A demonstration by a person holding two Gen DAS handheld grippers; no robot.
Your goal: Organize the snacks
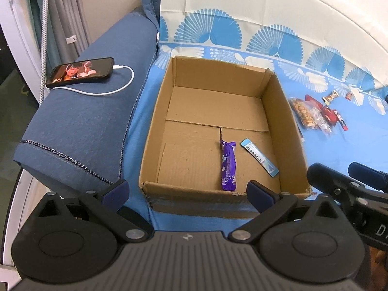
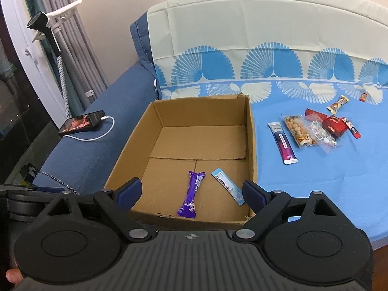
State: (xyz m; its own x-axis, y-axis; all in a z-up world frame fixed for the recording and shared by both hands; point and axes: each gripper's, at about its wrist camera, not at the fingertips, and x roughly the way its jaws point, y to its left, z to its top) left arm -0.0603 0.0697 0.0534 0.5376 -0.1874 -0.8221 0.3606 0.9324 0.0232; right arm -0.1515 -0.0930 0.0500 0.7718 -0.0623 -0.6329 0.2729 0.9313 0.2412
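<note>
An open cardboard box sits on the blue sheet. Inside it lie a purple snack bar and a light blue sachet. Right of the box lie loose snacks: a white and purple stick pack, a nut bag, a clear candy bag, red packets and small wrapped sweets. My left gripper and right gripper are open and empty, near the box's front edge.
A phone on a white charging cable lies on the dark blue sofa arm left of the box. Curtains and a garment steamer stand are at far left. The right gripper's body shows in the left wrist view.
</note>
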